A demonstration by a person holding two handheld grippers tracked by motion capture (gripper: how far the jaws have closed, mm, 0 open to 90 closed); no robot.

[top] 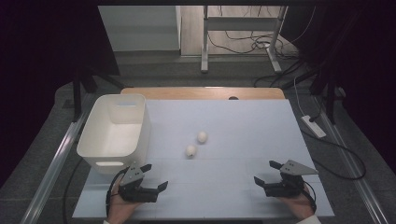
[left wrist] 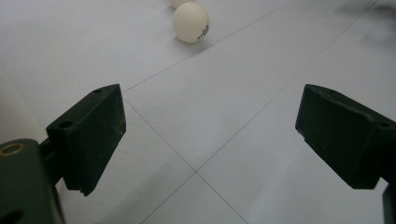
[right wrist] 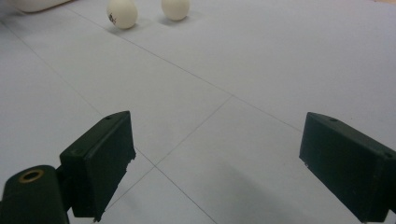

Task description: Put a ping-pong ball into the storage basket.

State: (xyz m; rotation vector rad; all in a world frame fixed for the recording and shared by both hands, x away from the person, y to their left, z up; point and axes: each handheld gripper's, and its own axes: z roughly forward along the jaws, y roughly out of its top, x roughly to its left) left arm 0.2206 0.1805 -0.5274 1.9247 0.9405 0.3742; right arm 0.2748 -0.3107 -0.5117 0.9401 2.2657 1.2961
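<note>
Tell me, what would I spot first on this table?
Two white balls sit close together in the middle of the pale table. A big white bin stands at the left edge, nothing visible inside it. Near the front, a hand holds black tongs on each side, the left tongs and right tongs, both open with nothing between them.

Looking along the left gripper [left wrist: 210, 140], black jaws standing wide apart with nothing between them. Hovering over a pale table [left wrist: 243, 107] crossed by thin lines. Facing a white ball [left wrist: 190, 22] farther off, another ball [left wrist: 180, 3] peeking just behind it.
</note>
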